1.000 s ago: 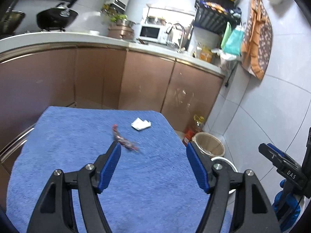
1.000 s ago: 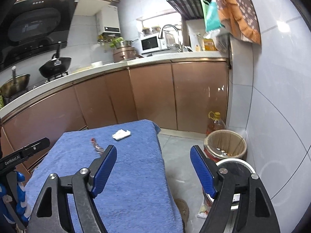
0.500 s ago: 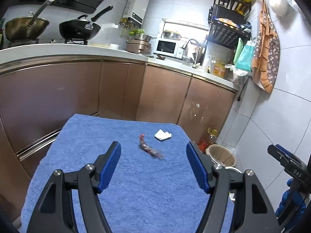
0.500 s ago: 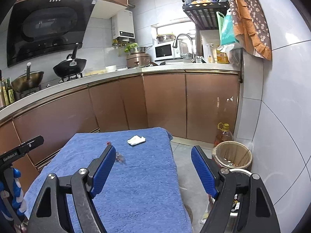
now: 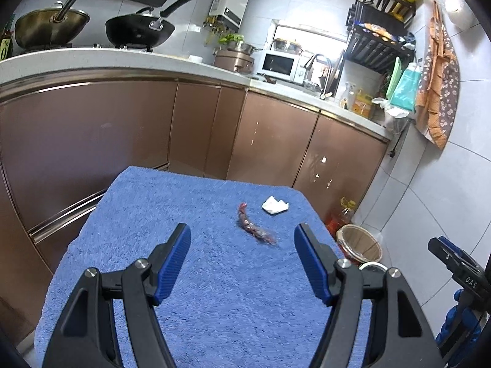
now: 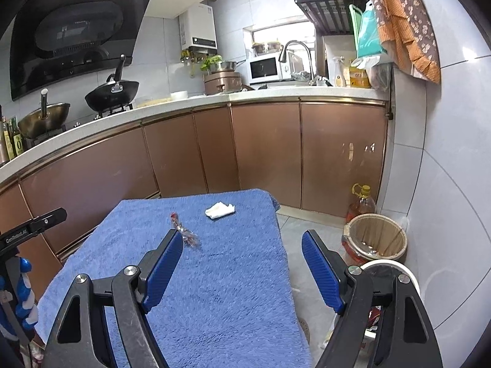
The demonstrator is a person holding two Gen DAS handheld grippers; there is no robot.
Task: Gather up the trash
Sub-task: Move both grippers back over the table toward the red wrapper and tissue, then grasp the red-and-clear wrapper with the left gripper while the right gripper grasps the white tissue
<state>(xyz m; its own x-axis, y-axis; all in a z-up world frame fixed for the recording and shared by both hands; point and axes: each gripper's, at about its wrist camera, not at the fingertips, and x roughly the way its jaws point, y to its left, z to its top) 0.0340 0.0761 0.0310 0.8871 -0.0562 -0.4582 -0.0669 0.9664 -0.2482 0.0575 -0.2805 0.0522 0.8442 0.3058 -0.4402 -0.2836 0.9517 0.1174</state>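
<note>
Kitchen scene seen along both hand-held grippers. A table covered by a blue terry towel stands in front of copper-brown cabinets. Two pieces of trash lie on the towel's far half. The first is a twisted candy wrapper, long and narrow, reddish-purple with a clear, crinkled end that flares toward the camera; its far tip is a small red knot. It lies flat, slightly curved, running from far to near. The second is a crumpled white tissue, small, folded on itself, with an uneven outline; it lies just beyond and to the right of the wrapper, near the towel's far right corner, apart from the wrapper. The left gripper hovers above the towel with its blue-padded jaws spread wide and nothing between them; the wrapper appears in the gap, farther off, closer to the right pad. The right gripper likewise stands released and empty, its jaws spanning the towel's right edge; from this view the wrapper sits just beyond the tip of the left pad and the tissue farther on. On the tiled floor to the right of the table stands a woven waste basket, open-topped, beside a bottle of cooking oil near the wall.
</note>
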